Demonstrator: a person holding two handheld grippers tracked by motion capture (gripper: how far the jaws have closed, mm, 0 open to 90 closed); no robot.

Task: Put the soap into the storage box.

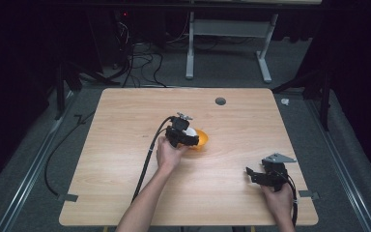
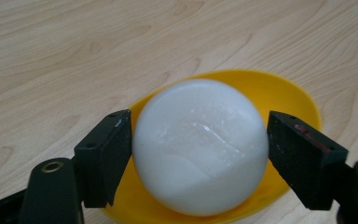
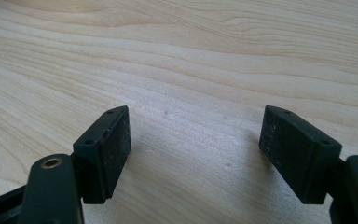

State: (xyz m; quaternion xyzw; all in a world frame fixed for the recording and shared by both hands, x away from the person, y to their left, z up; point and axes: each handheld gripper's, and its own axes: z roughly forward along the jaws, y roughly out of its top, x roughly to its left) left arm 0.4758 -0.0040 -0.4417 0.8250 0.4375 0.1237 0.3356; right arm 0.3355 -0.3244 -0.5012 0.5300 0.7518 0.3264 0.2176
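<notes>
One white ball [image 2: 200,147] in one yellow bowl [image 2: 286,95], left tool [image 2: 200,154] clamped on it (right tool [image 3: 196,154] spread apart).

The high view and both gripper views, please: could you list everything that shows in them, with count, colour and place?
ball: one, white, sitting in the bowl, between the jaws of the left claw
bowl: one, yellow, near the middle of the table
table: one, light wood, with a grey round plug near its far edge
white frame: one, on the grey floor beyond the table
cables: several, black, on the floor at the far left
left claw: one, black, jaws on either side of the ball
right claw: one, black, open, over bare wood near the table's right front corner
hands: two, each holding a claw
</notes>
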